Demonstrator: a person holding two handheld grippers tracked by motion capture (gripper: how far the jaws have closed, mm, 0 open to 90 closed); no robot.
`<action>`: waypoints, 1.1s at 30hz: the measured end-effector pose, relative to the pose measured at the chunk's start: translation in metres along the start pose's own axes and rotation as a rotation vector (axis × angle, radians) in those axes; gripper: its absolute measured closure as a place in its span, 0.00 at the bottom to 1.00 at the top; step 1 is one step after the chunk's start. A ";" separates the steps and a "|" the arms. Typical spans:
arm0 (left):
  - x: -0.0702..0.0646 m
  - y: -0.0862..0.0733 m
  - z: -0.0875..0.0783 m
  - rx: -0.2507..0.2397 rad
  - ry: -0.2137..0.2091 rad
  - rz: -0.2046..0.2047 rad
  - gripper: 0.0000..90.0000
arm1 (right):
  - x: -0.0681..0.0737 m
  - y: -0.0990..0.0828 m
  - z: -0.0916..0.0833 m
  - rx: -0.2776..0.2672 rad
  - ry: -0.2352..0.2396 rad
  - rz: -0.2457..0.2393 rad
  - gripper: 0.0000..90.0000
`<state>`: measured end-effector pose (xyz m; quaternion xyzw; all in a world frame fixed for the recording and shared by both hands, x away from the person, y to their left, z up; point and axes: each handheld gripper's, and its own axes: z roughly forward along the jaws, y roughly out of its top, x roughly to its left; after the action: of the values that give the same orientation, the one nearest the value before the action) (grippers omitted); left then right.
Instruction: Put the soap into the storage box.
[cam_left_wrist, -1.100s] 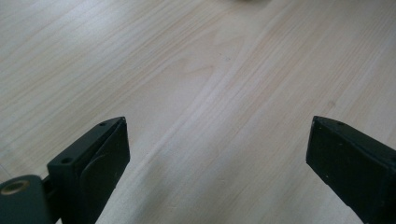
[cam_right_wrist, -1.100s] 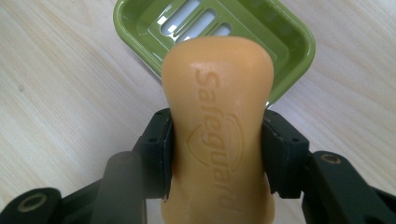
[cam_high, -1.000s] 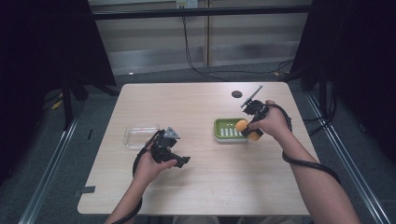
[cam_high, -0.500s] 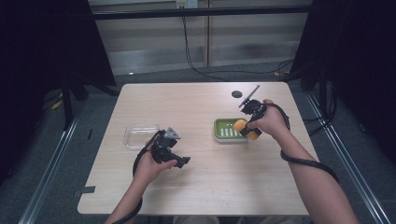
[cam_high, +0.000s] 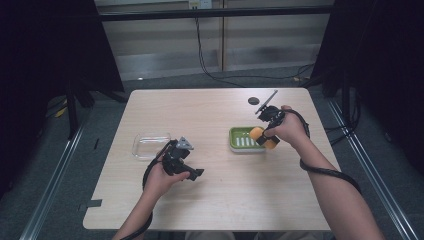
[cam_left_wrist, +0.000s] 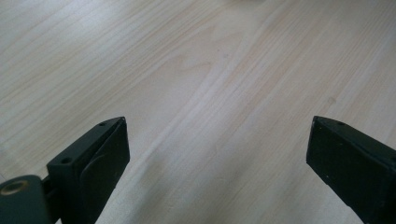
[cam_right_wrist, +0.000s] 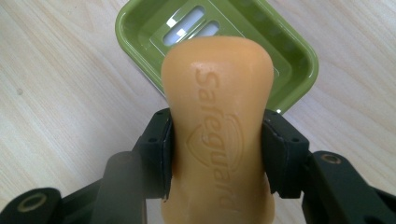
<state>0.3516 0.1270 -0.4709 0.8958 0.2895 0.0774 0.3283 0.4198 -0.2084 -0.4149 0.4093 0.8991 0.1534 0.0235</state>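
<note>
Table (cam_high: 220, 200): I'm working over a pale wood top; most of it is bare, with a small dark disc (cam_high: 253, 101) near the far edge.

Clear tray (cam_high: 150, 145): an empty see-through dish on my left side, just beyond the left gripper.

Soap dish (cam_high: 240, 140): green, slotted base, sitting right of centre. In the right gripper view it lies (cam_right_wrist: 280, 60) just beyond and below the soap, not under its full length.

Soap (cam_right_wrist: 217, 135): an orange bar stamped "Safeguard", held above the table at the dish's near right corner; from the high view it reads as an orange block (cam_high: 256, 133) at the dish edge.

Risk: the bar is pinched across its narrow waist and I judge it slippery. If I let go from here, part of it could land on the rim and tip out onto the table. Squeezing harder could make it squirt forward.

Right gripper (cam_right_wrist: 217, 154): jaws closed to the width of the bar, both pads pressed into its sides.

Left gripper (cam_left_wrist: 217, 154): jaws spread wide, nothing between them, hanging over bare wood near the clear tray.
</note>
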 end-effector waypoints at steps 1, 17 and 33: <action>0.000 0.000 0.000 0.000 0.000 0.000 0.07 | 0.000 0.000 0.000 0.000 0.000 0.000 0.56; 0.000 -0.001 0.002 -0.005 -0.003 -0.003 0.07 | -0.002 0.006 0.001 -0.008 0.004 -0.017 0.56; 0.001 -0.001 0.001 0.004 -0.005 -0.005 0.07 | -0.002 0.010 0.005 0.002 0.000 -0.073 0.56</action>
<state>0.3525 0.1274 -0.4725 0.8959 0.2909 0.0737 0.3276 0.4293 -0.2019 -0.4168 0.3760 0.9137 0.1516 0.0286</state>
